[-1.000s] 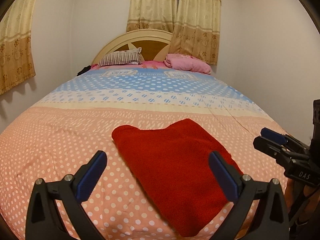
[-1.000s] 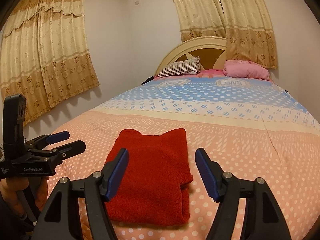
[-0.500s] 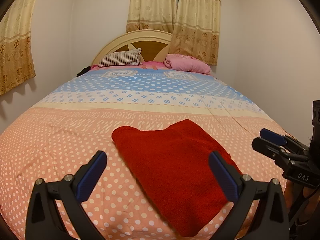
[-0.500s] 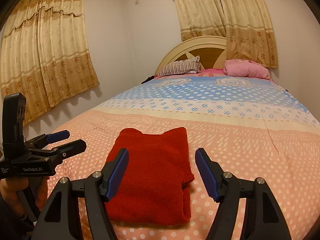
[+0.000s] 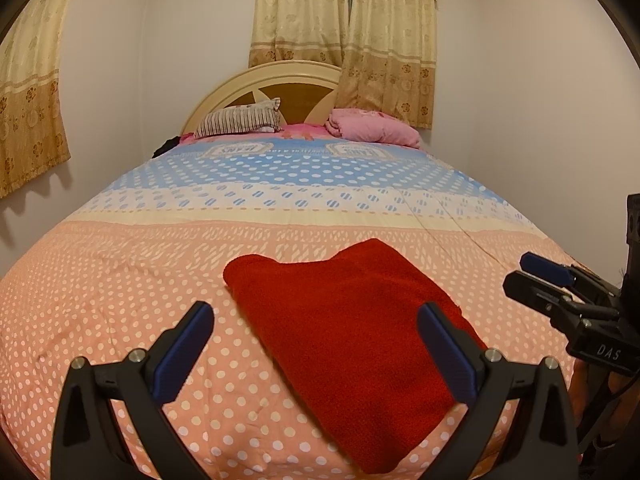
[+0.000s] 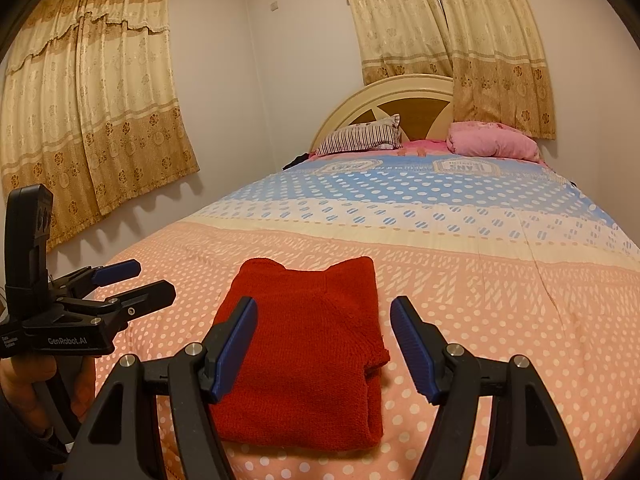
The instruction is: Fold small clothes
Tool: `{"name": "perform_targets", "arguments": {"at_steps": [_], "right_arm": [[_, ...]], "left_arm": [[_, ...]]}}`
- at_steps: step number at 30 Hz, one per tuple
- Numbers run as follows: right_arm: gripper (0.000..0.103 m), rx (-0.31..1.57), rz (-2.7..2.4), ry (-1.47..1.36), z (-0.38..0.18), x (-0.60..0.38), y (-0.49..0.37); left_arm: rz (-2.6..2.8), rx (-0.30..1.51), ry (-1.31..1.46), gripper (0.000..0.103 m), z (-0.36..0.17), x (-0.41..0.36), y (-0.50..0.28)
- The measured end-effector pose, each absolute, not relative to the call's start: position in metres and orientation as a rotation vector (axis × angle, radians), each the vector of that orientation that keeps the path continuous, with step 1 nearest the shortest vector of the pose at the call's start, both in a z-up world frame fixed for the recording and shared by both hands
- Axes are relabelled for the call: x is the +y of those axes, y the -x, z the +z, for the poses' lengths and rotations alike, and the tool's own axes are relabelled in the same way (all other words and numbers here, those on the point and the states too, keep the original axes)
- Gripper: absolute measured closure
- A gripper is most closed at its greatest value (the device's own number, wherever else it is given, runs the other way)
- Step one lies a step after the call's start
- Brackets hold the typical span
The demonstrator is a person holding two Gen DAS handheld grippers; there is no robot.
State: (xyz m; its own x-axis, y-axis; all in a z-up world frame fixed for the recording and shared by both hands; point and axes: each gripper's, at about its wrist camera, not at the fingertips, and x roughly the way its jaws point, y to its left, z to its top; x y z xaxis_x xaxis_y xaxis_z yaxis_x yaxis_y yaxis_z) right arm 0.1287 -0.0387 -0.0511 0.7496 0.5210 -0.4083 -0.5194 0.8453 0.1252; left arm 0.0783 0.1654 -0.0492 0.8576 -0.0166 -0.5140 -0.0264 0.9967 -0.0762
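Observation:
A red knitted garment (image 5: pixel 344 332) (image 6: pixel 308 344) lies folded flat into a rectangle on the polka-dot bedspread (image 5: pixel 120 280), near the foot of the bed. My left gripper (image 5: pixel 316 344) hovers above its near end, open, blue pads wide apart with nothing between them. My right gripper (image 6: pixel 324 344) is also open, held just short of the garment and above it, touching nothing. Each gripper shows in the other's view: the right gripper (image 5: pixel 560 284) at the far right edge, the left gripper (image 6: pixel 120 284) at the left, held by a hand (image 6: pixel 24 388).
A striped pillow (image 5: pixel 240 122) and a pink bundle (image 5: pixel 372 128) lie at the headboard (image 5: pixel 280 80). Curtains (image 6: pixel 88 112) hang on the left and back walls. The bedspread (image 6: pixel 480 280) stretches flat beyond the garment.

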Motion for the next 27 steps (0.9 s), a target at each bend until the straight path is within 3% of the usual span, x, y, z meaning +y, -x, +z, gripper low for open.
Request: {"name": "perform_targets", "arguments": {"at_steps": [27], "right_arm": [[0.033,0.412,0.568,0.006,-0.045,-0.033,-0.119]], "left_arm": [[0.063,0.454,0.047,0.0,-0.033,0.175,-0.074]]}}
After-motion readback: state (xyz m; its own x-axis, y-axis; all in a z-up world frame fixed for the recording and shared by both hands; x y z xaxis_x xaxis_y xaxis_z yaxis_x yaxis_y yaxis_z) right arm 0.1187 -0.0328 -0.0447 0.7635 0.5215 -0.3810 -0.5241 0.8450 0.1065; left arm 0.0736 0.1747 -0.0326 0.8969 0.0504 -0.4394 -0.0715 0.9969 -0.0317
